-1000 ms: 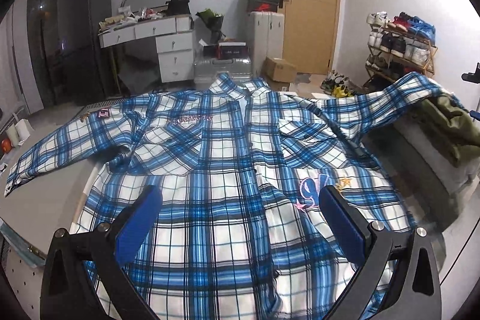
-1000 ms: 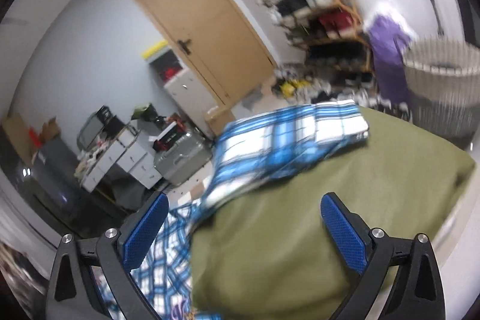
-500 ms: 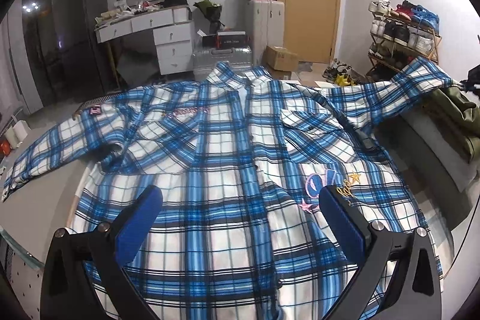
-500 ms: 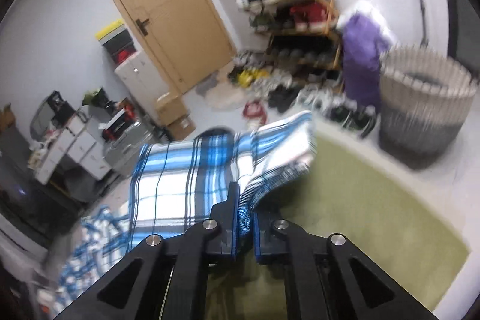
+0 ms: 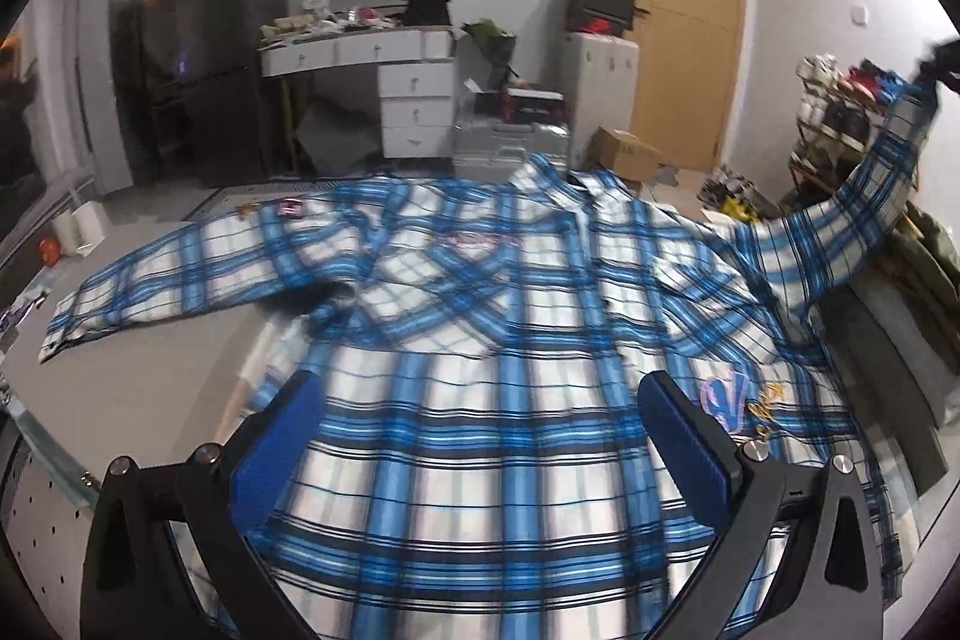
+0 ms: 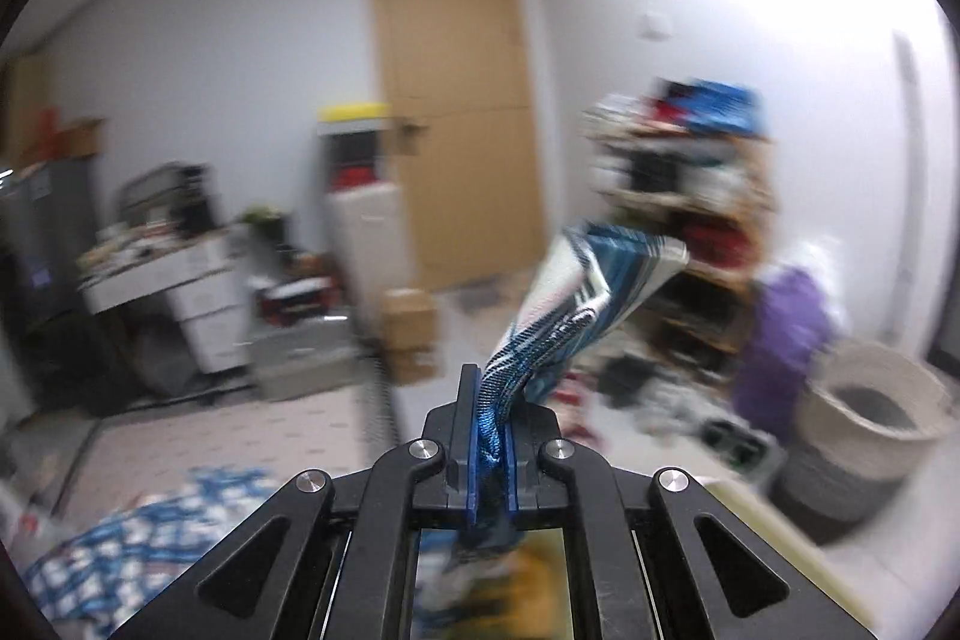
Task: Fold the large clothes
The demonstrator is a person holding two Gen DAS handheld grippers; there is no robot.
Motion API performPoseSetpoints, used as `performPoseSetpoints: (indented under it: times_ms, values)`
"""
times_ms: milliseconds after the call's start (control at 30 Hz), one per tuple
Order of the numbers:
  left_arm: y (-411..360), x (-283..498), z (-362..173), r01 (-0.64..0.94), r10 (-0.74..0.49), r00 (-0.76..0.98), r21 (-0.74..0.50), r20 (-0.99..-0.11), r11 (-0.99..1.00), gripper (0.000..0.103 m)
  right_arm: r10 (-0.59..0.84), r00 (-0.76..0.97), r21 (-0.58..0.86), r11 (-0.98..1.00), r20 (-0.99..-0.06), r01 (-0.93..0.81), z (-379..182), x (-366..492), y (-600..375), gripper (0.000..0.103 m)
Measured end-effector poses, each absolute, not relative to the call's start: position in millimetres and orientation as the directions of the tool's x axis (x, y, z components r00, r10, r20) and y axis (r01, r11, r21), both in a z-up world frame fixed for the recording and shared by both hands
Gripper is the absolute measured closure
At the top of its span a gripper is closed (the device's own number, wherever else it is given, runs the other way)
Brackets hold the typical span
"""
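Right tongs [image 6: 487,436] clenched on the plaid shirt's [image 5: 510,340] sleeve cuff [image 6: 591,292], raised off to the right. Left tongs [image 5: 480,436] hang released above the hem; shirt lies flat on the bench, collar far side. Sleeve likely folds leftward across the body.

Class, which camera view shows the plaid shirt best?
The left wrist view: the shirt lies spread out, collar, front and both sleeves visible. The right wrist view shows only the cuff pinched in the right gripper, plus a blurred patch at the lower left.
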State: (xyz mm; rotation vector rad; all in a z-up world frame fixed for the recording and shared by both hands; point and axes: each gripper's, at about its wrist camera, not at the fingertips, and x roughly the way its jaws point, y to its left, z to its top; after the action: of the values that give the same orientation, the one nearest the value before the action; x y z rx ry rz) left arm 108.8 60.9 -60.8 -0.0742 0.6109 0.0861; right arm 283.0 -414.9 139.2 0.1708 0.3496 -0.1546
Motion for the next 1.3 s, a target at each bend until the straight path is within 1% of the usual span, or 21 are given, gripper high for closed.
performPoseSetpoints:
  times_ms: [33, 133, 200, 267, 300, 400, 433, 500, 600, 667, 700, 767, 833, 900, 967, 1000, 1067, 1100, 1200, 1267, 1300]
  values:
    - [66.7, 106.1, -60.2, -0.114, 0.069, 0.819, -0.044, -0.57, 0.992, 0.001, -0.024, 0.934, 0.176, 0.98, -0.356, 0.092, 137.4, 289.9, -380.3, 0.097]
    - [86.1, 97.7, -60.4, -0.145, 0.095, 0.824, -0.046, -0.559, 0.988, 0.001, 0.172, 0.912, 0.245, 0.966, -0.371, -0.083, 124.8, 304.5, -303.6, 0.097]
    - [99.0, 92.4, -61.6, -0.171, 0.113, 0.822, -0.053, -0.558, 0.984, 0.001, 0.302, 0.869, 0.281, 0.939, -0.392, -0.199, 103.9, 315.2, -243.0, 0.097]
    - [115.0, 86.2, -64.2, -0.2, 0.132, 0.819, -0.063, -0.558, 0.978, 0.001, 0.391, 0.814, 0.3, 0.912, -0.429, -0.28, 76.0, 328.2, -186.0, 0.097]
    - [120.1, 83.9, -65.5, -0.21, 0.14, 0.818, -0.064, -0.559, 0.975, 0.001, 0.415, 0.793, 0.304, 0.904, -0.447, -0.301, 65.1, 334.6, -167.1, 0.097]
    - [137.3, 76.5, -71.3, -0.248, 0.163, 0.805, -0.074, -0.57, 0.966, 0.001, 0.499, 0.682, 0.344, 0.865, -0.534, -0.364, 2.1, 358.8, -89.7, 0.097]
    - [142.0, 74.9, -74.2, -0.26, 0.17, 0.799, -0.076, -0.577, 0.963, 0.001, 0.518, 0.629, 0.355, 0.856, -0.58, -0.377, -30.5, 367.6, -56.6, 0.097]
    - [148.2, 73.1, -79.2, -0.279, 0.183, 0.785, -0.073, -0.591, 0.958, 0.001, 0.517, 0.563, 0.353, 0.855, -0.645, -0.381, -75.7, 375.5, -8.3, 0.097]
    - [154.5, 72.8, -86.7, -0.295, 0.189, 0.765, -0.075, -0.616, 0.953, 0.001, 0.498, 0.494, 0.337, 0.861, -0.713, -0.381, -126.0, 382.4, 28.9, 0.096]
    - [154.1, 71.6, -89.1, -0.296, 0.185, 0.756, -0.075, -0.628, 0.952, 0.001, 0.481, 0.424, 0.319, 0.86, -0.768, -0.399, -157.6, 381.9, 52.8, 0.09]
    - [154.3, 71.3, -90.0, -0.296, 0.186, 0.753, -0.073, -0.631, 0.952, 0.001, 0.496, 0.375, 0.343, 0.848, -0.784, -0.405, -167.3, 377.0, 54.6, 0.08]
    - [154.0, 70.9, -91.7, -0.292, 0.181, 0.753, -0.075, -0.632, 0.953, 0.001, 0.551, 0.32, 0.398, 0.809, -0.771, -0.432, -170.5, 366.4, 54.8, 0.069]
    - [157.5, 68.4, -92.2, -0.281, 0.17, 0.758, -0.08, -0.63, 0.956, 0.001, 0.596, 0.34, 0.411, 0.776, -0.728, -0.479, -154.9, 349.5, 36.2, 0.061]
    - [156.5, 71.9, -93.1, -0.269, 0.158, 0.758, -0.082, -0.633, 0.96, 0.001, 0.633, 0.37, 0.432, 0.754, -0.68, -0.495, -138.7, 337.8, 10.2, 0.038]
    - [155.2, 75.3, -93.2, -0.256, 0.144, 0.758, -0.086, -0.636, 0.963, 0.001, 0.588, 0.48, 0.371, 0.798, -0.65, -0.475, -119.5, 326.7, -39.1, 0.025]
    - [153.6, 75.7, -91.9, -0.247, 0.137, 0.76, -0.088, -0.636, 0.965, 0.001, 0.529, 0.539, 0.318, 0.84, -0.655, -0.439, -113.7, 325.2, -60.6, 0.022]
    - [147.0, 80.8, -88.9, -0.229, 0.127, 0.76, -0.08, -0.637, 0.97, 0.001, 0.403, 0.608, 0.225, 0.91, -0.684, -0.35, -109.0, 328.2, -95.7, 0.021]
    - [146.5, 82.9, -87.5, -0.221, 0.122, 0.761, -0.078, -0.637, 0.972, 0.001, 0.309, 0.634, 0.164, 0.946, -0.709, -0.278, -114.3, 332.0, -124.0, 0.021]
    - [137.9, 97.3, -80.0, -0.19, 0.114, 0.765, -0.053, -0.633, 0.98, 0.001, 0.121, 0.655, 0.042, 0.99, -0.746, -0.135, -133.3, 339.7, -181.7, 0.022]
    - [131.6, 109.5, -72.7, -0.173, 0.122, 0.768, -0.021, -0.629, 0.985, 0.001, 0.076, 0.622, 0.043, 0.997, -0.779, -0.068, -150.7, 349.5, -218.0, 0.022]
    - [128.4, 118.0, -68.6, -0.16, 0.118, 0.768, -0.011, -0.629, 0.987, 0.001, 0.067, 0.602, 0.047, 0.998, -0.795, -0.049, -154.9, 355.0, -225.6, 0.025]
